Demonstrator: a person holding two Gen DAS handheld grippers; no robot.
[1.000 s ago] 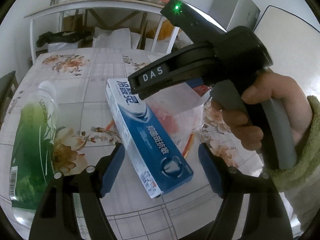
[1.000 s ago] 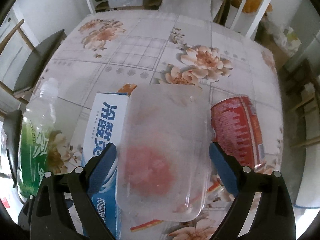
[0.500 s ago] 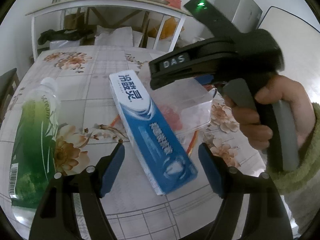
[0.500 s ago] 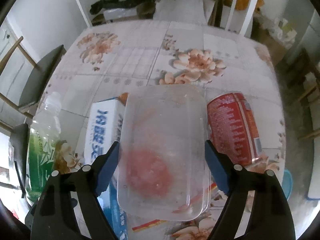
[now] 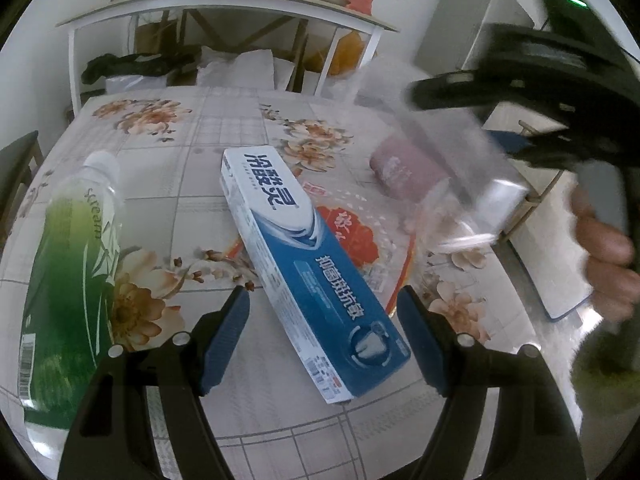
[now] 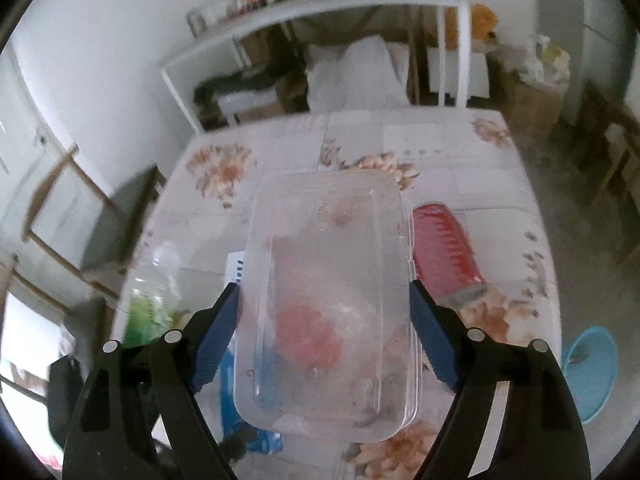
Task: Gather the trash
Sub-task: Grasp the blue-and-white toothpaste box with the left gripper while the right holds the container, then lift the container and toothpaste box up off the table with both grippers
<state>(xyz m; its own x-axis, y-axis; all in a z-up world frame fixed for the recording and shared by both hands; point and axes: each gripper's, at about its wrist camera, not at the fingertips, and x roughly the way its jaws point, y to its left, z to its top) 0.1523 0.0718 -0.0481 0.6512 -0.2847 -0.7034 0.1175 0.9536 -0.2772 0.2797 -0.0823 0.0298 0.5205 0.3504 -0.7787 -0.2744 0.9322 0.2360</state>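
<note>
My right gripper [image 6: 324,320] is shut on a clear plastic food container [image 6: 332,280], its blue pads pressing the long sides, and it holds it lifted above the table. In the left wrist view that container [image 5: 460,168] shows as a blur at the right, held in the air. A blue and white toothpaste box [image 5: 304,256] lies diagonally on the floral tablecloth [image 5: 200,128]. My left gripper [image 5: 322,336] hovers open over the box's near end, pads apart from it. A green-labelled plastic bottle [image 5: 72,264] lies at the left, and a red can [image 5: 404,172] lies on its side at the right.
A red printed sheet [image 5: 352,236] lies on the table where the container stood. A blue basin [image 6: 592,372] sits on the floor to the right of the table. A chair [image 6: 120,216] stands at the left edge. A white shelf table [image 5: 224,4] with jars is behind.
My right gripper has closed on the clear container and carried it up and to the right, uncovering the red sheet and the can. The left gripper has hardly moved.
</note>
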